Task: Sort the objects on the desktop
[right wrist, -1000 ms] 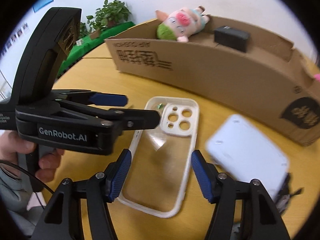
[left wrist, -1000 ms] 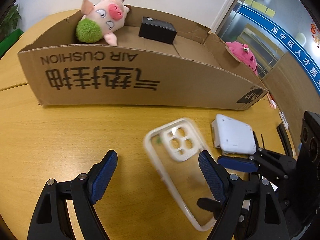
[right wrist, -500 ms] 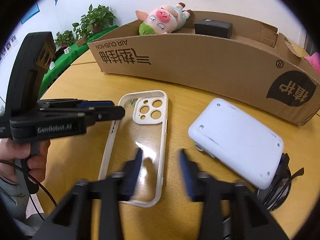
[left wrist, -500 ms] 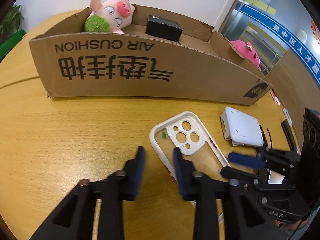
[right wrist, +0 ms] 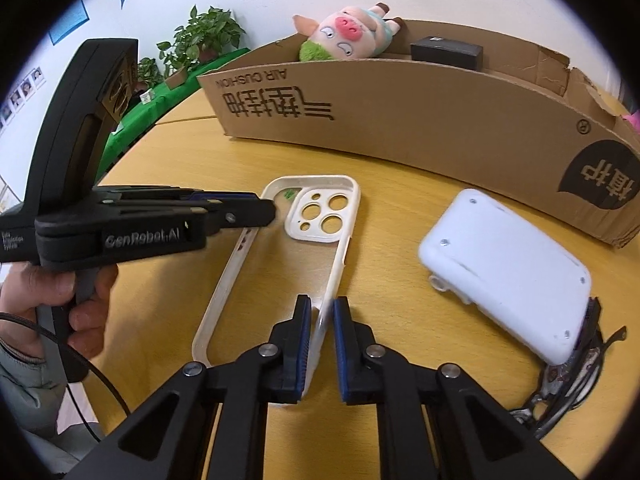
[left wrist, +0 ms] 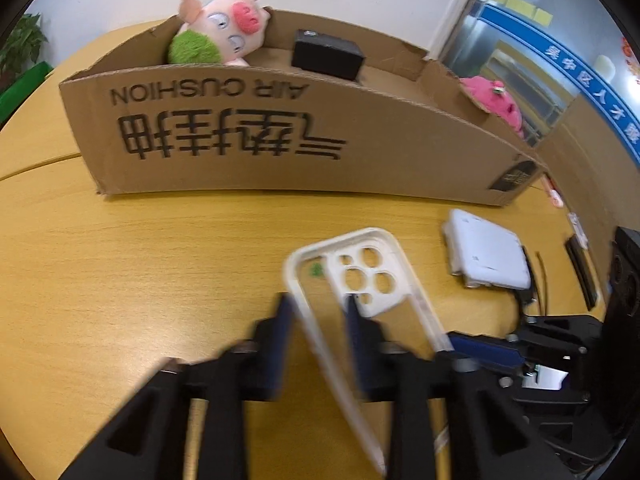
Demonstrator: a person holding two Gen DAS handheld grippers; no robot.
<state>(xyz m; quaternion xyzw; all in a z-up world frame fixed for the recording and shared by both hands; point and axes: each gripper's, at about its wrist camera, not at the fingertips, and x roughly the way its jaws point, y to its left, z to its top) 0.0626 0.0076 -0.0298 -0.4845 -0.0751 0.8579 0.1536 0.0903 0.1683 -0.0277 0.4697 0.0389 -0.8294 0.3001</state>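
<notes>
A clear phone case with a cream rim (right wrist: pixel 320 216) lies on the wooden table, its camera end toward the cardboard box (right wrist: pixel 420 120). My right gripper (right wrist: pixel 321 320) is shut on the case's right rim near its lower end. My left gripper (left wrist: pixel 318 312) is shut on the case's left rim; from the right wrist view it reaches in from the left (right wrist: pixel 256 210). The case (left wrist: pixel 360 276) looks tilted and blurred in the left wrist view. A white flat device (right wrist: pixel 508 272) lies right of the case.
The box holds a pink pig plush (left wrist: pixel 224 28) and a black box (left wrist: pixel 326 54). A second pink plush (left wrist: pixel 492 100) sits at the box's right end. Dark cables (right wrist: pixel 572 384) lie under the white device. Potted plants (right wrist: pixel 204 36) stand beyond the table.
Both grippers went from wide open to shut, each closing on a long rim of the phone case. The case now looks lifted on one side.
</notes>
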